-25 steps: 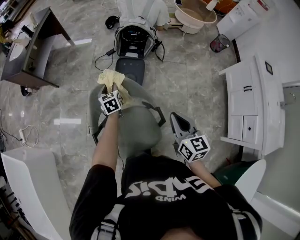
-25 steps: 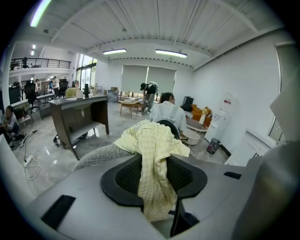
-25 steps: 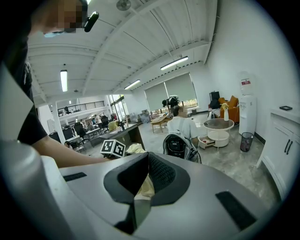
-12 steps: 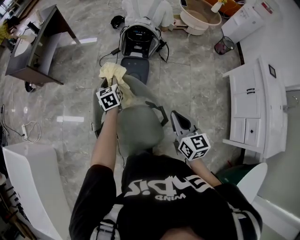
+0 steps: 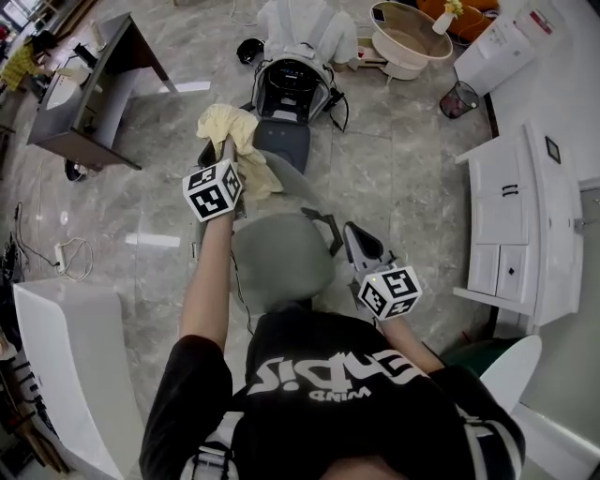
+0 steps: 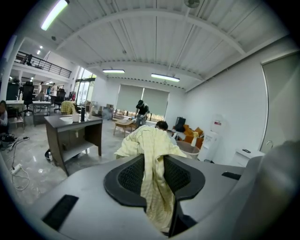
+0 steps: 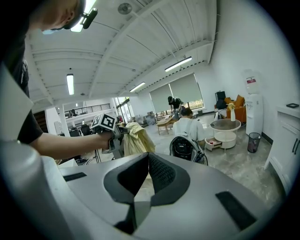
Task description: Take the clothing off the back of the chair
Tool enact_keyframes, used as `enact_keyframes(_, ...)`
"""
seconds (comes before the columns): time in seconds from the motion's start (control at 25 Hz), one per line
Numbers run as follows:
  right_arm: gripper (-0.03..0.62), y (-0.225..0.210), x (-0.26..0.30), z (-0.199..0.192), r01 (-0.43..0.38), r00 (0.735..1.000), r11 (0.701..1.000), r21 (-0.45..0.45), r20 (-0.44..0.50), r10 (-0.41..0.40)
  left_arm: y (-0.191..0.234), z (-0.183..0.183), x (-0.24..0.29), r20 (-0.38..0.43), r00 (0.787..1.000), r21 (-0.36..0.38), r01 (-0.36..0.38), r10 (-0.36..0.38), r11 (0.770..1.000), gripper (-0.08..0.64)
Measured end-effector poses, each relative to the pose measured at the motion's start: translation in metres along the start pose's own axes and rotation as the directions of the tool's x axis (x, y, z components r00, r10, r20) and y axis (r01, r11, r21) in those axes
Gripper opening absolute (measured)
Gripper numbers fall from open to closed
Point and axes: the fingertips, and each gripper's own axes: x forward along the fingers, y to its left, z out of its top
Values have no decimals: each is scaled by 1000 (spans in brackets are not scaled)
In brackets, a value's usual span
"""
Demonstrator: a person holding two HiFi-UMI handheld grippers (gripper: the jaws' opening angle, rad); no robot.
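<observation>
A pale yellow garment (image 5: pixel 231 133) hangs from my left gripper (image 5: pixel 228 152), raised above the grey office chair's backrest (image 5: pixel 286 176); its lower end trails toward the backrest top. In the left gripper view the cloth (image 6: pixel 154 154) runs between the pads, and the left gripper (image 6: pixel 153 174) is shut on it. My right gripper (image 5: pixel 351 231) stays low beside the chair's right armrest (image 5: pixel 322 223). Its pads meet at the tips with nothing between them (image 7: pixel 148 161). From the right gripper view the lifted garment (image 7: pixel 136 138) shows at the left.
A dark desk (image 5: pixel 89 89) stands at the far left, a black and white machine (image 5: pixel 291 80) and a seated person in white (image 5: pixel 300 21) beyond the chair. A round tub (image 5: pixel 411 39), a bin (image 5: pixel 459 98) and a white cabinet (image 5: pixel 530 216) are at the right; cables (image 5: pixel 56 258) lie at the left.
My left gripper has risen with the yellow garment, pulling the cloth up off the chair's backrest. The right gripper has stayed where it was.
</observation>
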Motion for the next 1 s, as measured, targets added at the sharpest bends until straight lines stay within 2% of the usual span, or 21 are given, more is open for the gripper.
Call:
enact_keyframes(0.2, 14, 2, -11, 1, -20, 1000, 1000, -4, 16, 20, -20, 12, -48, 42, 999, -2, 20, -20, 1000, 120)
enact_keyframes(0.52, 14, 14, -47, -5, -74, 996, 997, -23, 42, 75, -58, 9, -143, 87, 995, -12, 39, -38, 999, 120)
enact_keyframes(1.0, 14, 41, -145, -39, -130, 989, 991, -44, 67, 133, -101, -30, -269, 114, 994, -27, 6, -3, 1000, 120)
